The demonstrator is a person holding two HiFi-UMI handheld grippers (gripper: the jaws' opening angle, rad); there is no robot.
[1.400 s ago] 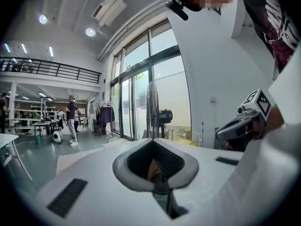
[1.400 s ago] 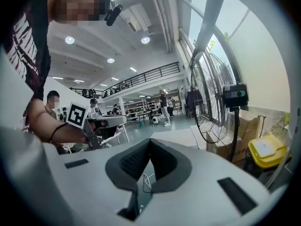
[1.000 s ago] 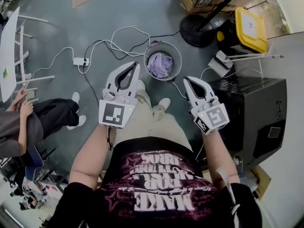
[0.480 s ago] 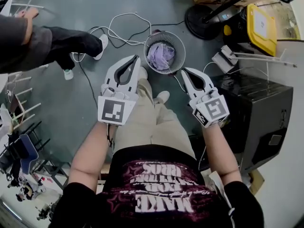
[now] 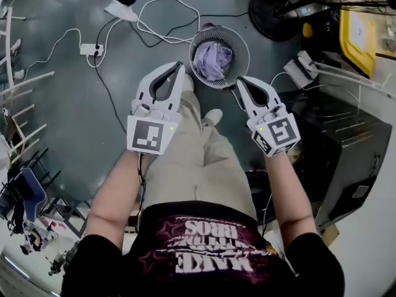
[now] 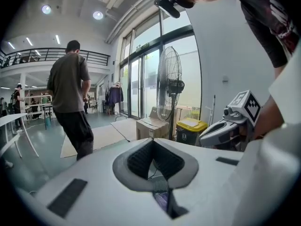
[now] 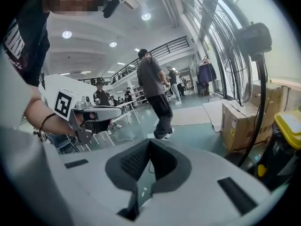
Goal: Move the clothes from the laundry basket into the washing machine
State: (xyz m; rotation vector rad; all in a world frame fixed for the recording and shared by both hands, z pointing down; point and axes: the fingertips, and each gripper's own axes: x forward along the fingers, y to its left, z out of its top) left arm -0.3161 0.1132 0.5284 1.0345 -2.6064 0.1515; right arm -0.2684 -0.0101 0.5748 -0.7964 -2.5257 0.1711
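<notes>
A round grey wire laundry basket stands on the floor ahead of my feet, with lavender clothes bunched inside. My left gripper is shut and empty, its tips just left of the basket's rim. At the rim's lower right my right gripper is likewise shut with nothing in it. In the left gripper view the shut left gripper points level, with a scrap of lavender cloth showing under it. The right gripper shows the same closed jaws. A black box-like machine stands at my right.
White cables and a power strip lie on the floor left of the basket. A fan base and a yellow-lidded bin stand beyond it. A person walks across the hall. Cardboard boxes sit by the windows.
Both grippers have come down and forward toward the basket, still shut. The other person's legs have gone up and out of the head view.
</notes>
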